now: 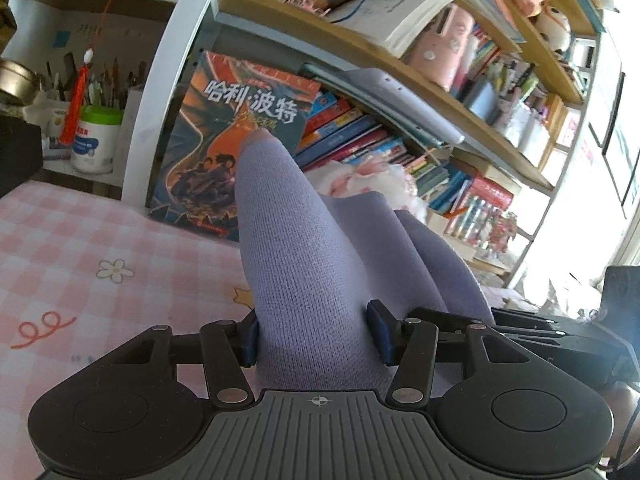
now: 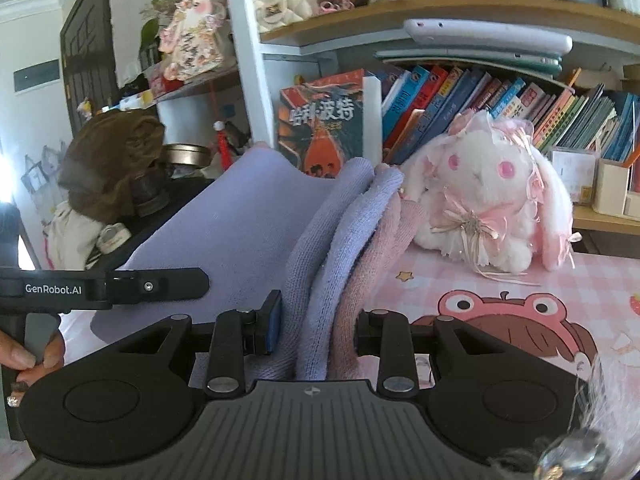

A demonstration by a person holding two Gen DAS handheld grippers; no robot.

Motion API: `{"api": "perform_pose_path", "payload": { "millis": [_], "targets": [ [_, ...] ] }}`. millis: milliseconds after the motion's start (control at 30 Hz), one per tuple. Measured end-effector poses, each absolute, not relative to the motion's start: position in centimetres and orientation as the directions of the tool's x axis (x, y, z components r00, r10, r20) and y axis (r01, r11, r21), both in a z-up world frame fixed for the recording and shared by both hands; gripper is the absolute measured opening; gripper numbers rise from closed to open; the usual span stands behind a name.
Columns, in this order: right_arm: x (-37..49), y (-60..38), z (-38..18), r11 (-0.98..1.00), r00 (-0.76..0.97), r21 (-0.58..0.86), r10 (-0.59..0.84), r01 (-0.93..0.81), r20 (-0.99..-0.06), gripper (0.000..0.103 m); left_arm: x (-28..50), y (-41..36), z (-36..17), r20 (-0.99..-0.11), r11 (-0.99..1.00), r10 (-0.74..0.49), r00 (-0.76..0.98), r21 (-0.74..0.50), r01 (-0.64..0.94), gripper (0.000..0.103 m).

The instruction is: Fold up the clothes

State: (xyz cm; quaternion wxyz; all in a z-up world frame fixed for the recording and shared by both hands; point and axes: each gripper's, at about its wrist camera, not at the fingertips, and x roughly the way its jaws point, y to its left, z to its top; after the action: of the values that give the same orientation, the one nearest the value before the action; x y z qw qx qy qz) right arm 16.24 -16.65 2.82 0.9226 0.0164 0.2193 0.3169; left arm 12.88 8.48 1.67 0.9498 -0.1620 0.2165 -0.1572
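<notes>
Both tongs [image 1: 316, 334] [image 2: 316, 330] pinch lilac garment [image 1: 304, 248] edges (lifted).

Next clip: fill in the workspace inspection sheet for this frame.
Surface: pink checked tablecloth with cartoon prints.
Job's things: lilac knit garment, bunched and lifted off the cloth, pink layer on one side.
Clutter: plush rabbit sitting on the cloth.
Grippers: left tongs shut on the garment; right tongs shut on its folded layers.
Cables: nothing seen.
Surroundings: bookshelf crammed with books; pen pot on a side shelf.
</notes>
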Motion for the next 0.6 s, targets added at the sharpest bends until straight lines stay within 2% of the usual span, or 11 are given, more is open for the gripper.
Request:
{"api": "perform_pose_path", "payload": {
  "millis": [467, 600],
  "targets": [
    [23.6, -15.6, -1.1, 0.831, 0.704, 0.139, 0.535, -0.539, -0.466, 0.029, 19.0, 8.7, -2.8, -0.388, 0.878, -0.348, 0.853, -0.453, 0.153, 0.052],
    [24.6, -16.5, -1.8, 0.826, 0.685, 0.227, 0.557, -0.516, -0.469, 0.032, 19.4, 9.3, -3.3, -0.394, 0.863, -0.353, 0.849, -0.487, 0.133, 0.056]
  ]
}}
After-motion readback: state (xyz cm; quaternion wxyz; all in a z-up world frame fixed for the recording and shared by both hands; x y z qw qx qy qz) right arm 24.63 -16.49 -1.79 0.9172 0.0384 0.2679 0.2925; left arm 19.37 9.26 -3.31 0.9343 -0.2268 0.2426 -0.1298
